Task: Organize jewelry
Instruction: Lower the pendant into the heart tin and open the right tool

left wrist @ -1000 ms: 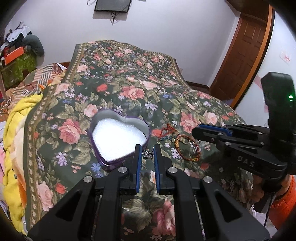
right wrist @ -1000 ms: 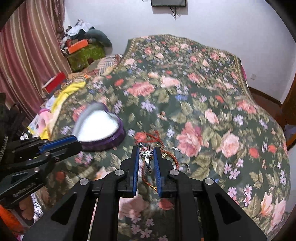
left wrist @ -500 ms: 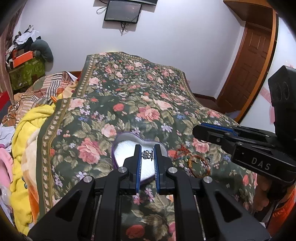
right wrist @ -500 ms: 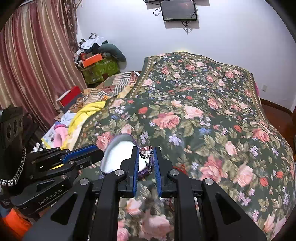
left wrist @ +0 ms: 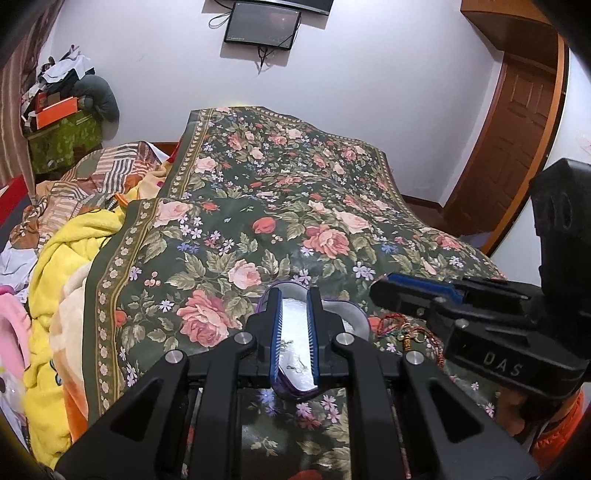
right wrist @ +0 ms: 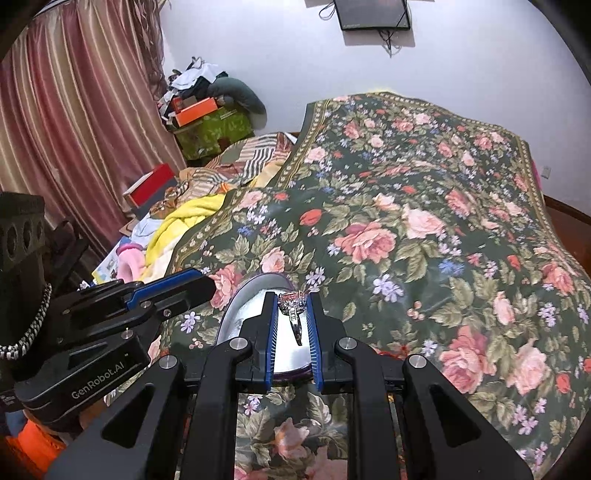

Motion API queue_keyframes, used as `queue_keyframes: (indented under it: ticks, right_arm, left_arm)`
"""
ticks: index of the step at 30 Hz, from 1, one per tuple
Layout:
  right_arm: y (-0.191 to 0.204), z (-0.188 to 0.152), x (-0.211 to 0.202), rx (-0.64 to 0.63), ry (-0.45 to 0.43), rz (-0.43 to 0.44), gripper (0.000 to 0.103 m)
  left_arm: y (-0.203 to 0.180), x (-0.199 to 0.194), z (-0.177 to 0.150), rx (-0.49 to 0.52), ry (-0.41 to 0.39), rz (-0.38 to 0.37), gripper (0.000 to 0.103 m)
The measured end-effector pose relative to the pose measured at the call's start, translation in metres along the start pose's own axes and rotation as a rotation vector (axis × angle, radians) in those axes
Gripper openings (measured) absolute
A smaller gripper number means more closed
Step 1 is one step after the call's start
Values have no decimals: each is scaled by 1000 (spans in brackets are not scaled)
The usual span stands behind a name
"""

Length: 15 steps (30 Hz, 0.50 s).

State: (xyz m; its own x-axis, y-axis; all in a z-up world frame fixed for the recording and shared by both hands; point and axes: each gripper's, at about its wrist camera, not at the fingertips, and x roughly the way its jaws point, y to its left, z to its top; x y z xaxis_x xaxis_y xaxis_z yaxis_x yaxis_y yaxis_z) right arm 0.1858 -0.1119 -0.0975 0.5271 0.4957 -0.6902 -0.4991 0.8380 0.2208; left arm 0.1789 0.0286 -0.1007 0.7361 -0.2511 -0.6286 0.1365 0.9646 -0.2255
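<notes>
A silver ring with a clustered stone top [right wrist: 293,314] is pinched between the right gripper [right wrist: 293,301] pads, above the purple heart-shaped tin [right wrist: 251,306] on the floral bedspread [right wrist: 406,229]. The left gripper [left wrist: 293,295] at nine o'clock — nearly closed, holding nothing visible.

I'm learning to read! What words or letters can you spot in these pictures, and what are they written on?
"DAS": on the side of the right gripper, seen from the left wrist.
"GenRobot.AI": on the side of the left gripper, seen from the right wrist.
The orange box and the wall screen show no writing clear enough to read.
</notes>
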Motion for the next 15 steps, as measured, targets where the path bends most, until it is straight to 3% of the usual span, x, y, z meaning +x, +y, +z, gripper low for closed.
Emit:
queue_keyframes:
  ticks: [7, 15]
  right_arm:
    - [1, -3, 14, -8, 37, 6, 14]
    - [7, -5, 29, -32, 78, 17, 14]
  left_arm:
    - [6, 11, -2, -5, 20, 4, 11]
    - [16, 1, 1, -3, -15, 49, 11]
